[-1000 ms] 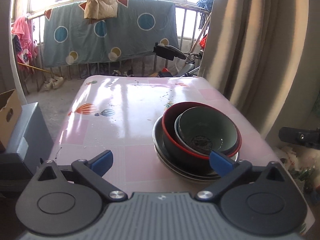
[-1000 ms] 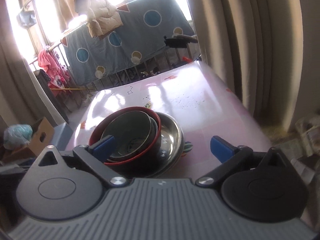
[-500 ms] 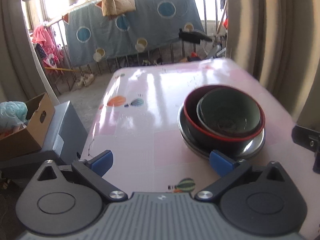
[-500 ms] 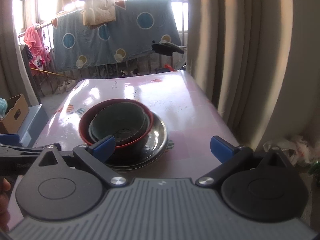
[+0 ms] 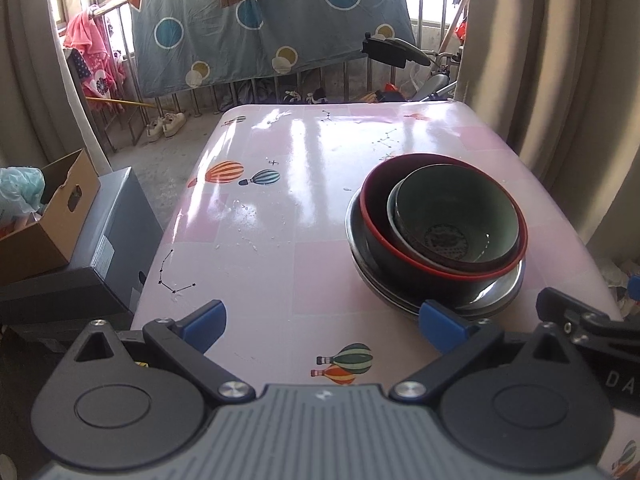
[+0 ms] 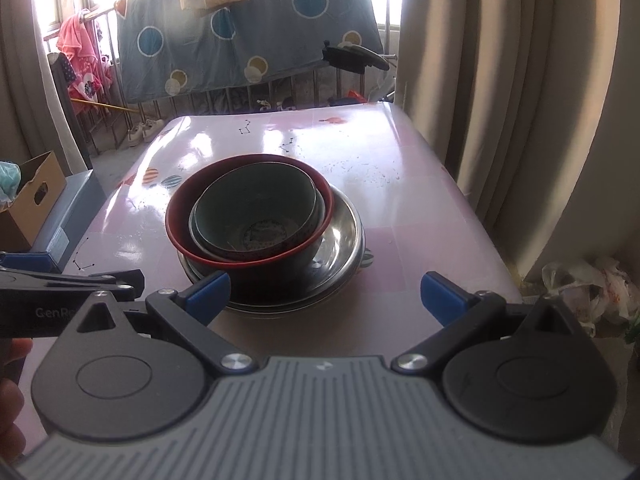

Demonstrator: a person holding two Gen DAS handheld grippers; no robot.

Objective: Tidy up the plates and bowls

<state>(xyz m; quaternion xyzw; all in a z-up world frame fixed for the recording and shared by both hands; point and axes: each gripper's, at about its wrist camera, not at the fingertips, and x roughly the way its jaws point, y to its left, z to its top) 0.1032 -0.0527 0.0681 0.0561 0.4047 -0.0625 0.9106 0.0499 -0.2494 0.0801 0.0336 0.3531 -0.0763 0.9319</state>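
Both tools, left (image 5: 322, 322) and right (image 6: 325, 294), hung spread and empty over the near edge of the pink tabletop (image 5: 288, 184). Just beyond them a green bowl (image 5: 452, 216) sat nested in a red-rimmed bowl (image 5: 440, 264) on stacked metal plates (image 6: 344, 240).

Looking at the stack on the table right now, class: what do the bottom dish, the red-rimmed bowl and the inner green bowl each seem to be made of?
Bottom dish: likely stainless steel; silvery, mirror-like reflections.
Red-rimmed bowl: possibly plastic or lacquerware; dark, smooth body with a thin red rim. The look leaves it open.
Inner green bowl: probably glazed ceramic; glossy grey-green surface, printed pattern at the bottom.
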